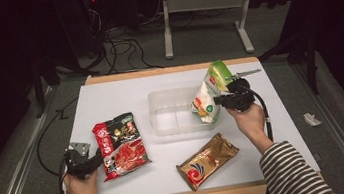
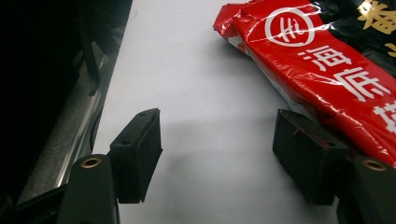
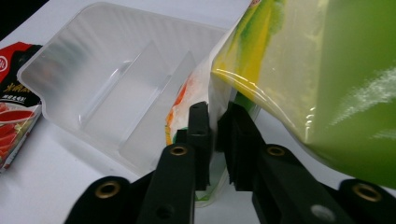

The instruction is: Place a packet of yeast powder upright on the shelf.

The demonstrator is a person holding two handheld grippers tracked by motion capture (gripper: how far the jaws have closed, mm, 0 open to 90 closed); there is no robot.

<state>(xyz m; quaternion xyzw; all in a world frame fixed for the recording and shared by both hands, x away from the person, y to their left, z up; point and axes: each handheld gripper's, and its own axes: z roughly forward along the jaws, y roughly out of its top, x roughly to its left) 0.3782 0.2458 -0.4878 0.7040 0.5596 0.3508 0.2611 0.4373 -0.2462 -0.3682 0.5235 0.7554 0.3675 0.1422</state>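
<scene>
White tabletop (image 1: 109, 97) with a wooden edge, set on grey carpet before dark cabling, carried all items. Centre right of the high view, the green-and-white snack bag (image 1: 209, 92) was held above the right end of the clear plastic tray (image 1: 172, 112), its long axis steeply tilted, green top toward the upper right and white bottom down-left toward the tray. The right gripper (image 1: 223, 99) pinched the bag's edge, jaws pressed together on thin film in the right gripper view (image 3: 212, 135). Probable risks: the slick film could slip from so narrow a bite, and the bag's lower end could catch the tray rim or divider and push the light tray along the table. At the lower left, the left gripper (image 1: 95, 160) rested with jaws spread on bare surface, one pad (image 2: 308, 154) just beside the red hotpot-base packet (image 1: 120, 144). A gold packet (image 1: 208, 160) lay diagonally at lower centre, well apart from both tools.
</scene>
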